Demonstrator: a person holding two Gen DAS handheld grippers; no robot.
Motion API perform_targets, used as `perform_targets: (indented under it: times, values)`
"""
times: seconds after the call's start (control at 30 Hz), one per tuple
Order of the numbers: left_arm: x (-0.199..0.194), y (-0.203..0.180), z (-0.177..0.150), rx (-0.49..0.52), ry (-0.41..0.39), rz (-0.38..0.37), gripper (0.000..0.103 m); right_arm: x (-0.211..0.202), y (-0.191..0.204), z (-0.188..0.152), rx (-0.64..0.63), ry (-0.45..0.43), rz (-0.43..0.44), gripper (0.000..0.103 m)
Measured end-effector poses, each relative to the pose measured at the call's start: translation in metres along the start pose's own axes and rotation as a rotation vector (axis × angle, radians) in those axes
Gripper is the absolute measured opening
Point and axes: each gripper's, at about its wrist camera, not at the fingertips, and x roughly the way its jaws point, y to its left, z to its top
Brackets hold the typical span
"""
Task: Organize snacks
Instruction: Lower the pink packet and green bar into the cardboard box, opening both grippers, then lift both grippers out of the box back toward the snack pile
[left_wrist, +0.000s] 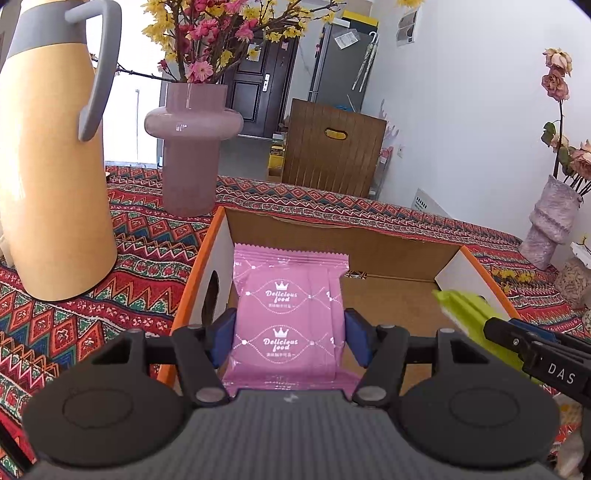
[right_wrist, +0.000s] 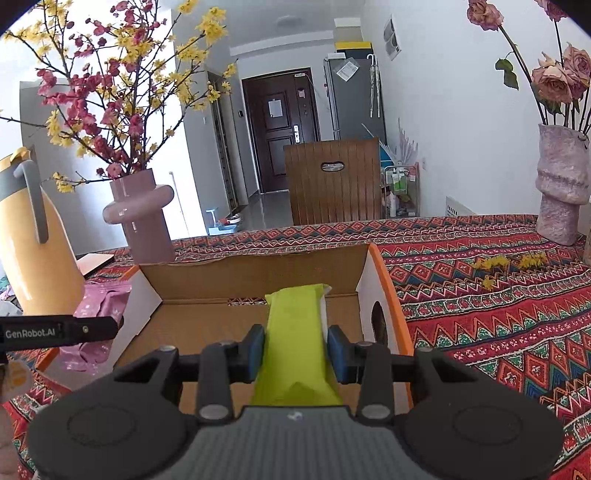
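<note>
left gripper: my left gripper (left_wrist: 291, 338) is clamped on a pink snack packet (left_wrist: 290, 317), blue pads (left_wrist: 223, 334) pressing both its side edges, so that's a solid grab

pink packet position: standing upright between the fingers, top seam up, hanging over the left part of the cardboard box (left_wrist: 369, 236), close to the box's left wall with the oval handle hole

right gripper: my right gripper (right_wrist: 295, 352) is squeezed onto a lime green snack packet (right_wrist: 295, 332), pads tight on both sides, jaws pretty narrow

green packet position: pointing forward away from me, its far end out over the box floor, toward the right half of the box (right_wrist: 258, 269)

cross view: from the left camera I can see the green packet (left_wrist: 461, 310) and the right gripper's black finger poking in from the right edge; from the right camera the left gripper's arm shows on the left, and there's pink plastic behind it, kinda crumpled looking

box: open top, brown inside, orange rim, white outer walls, floor looks bare from both cams

table: busy red patterned tablecloth (right_wrist: 498, 314), box sits on it right in front of me

other stuff: yellow thermos jug (left_wrist: 55, 184) with a grey handle off to the left, pink vase (left_wrist: 192, 147) with yellow and pink blossoms just behind the box's left corner, lumpy purple vase (right_wrist: 561, 184) with dried roses far right, a few yellow petals (right_wrist: 509, 264) scattered on the cloth

background: wooden chair back (right_wrist: 332, 181) across the table, dark door further off
</note>
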Motion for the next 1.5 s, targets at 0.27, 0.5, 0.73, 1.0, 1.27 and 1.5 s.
perform_targets:
  times: [0.27,0.5,0.73,1.0,1.27,1.5]
  values:
    - [-0.015,0.000,0.000,-0.011,-0.080,0.001,0.095,-0.005,-0.002,-0.001,0.009,-0.020,-0.025,0.084]
    - [-0.024,-0.002,0.001,-0.010,-0.100,0.000,0.103,-0.007,-0.005,0.000,0.022,-0.030,-0.021,0.103]
    - [-0.046,-0.006,0.009,-0.014,-0.136,0.011,0.103,-0.017,-0.004,0.008,0.024,-0.059,-0.023,0.103]
    - [-0.081,-0.006,0.015,-0.004,-0.171,0.030,0.103,-0.055,0.002,0.025,0.001,-0.131,-0.019,0.103]
    - [-0.103,0.003,0.001,-0.016,-0.169,0.037,0.103,-0.084,0.005,0.016,-0.002,-0.145,-0.017,0.103]
    - [-0.122,0.011,-0.015,-0.018,-0.169,0.044,0.103,-0.108,0.008,0.002,-0.012,-0.149,-0.015,0.103]
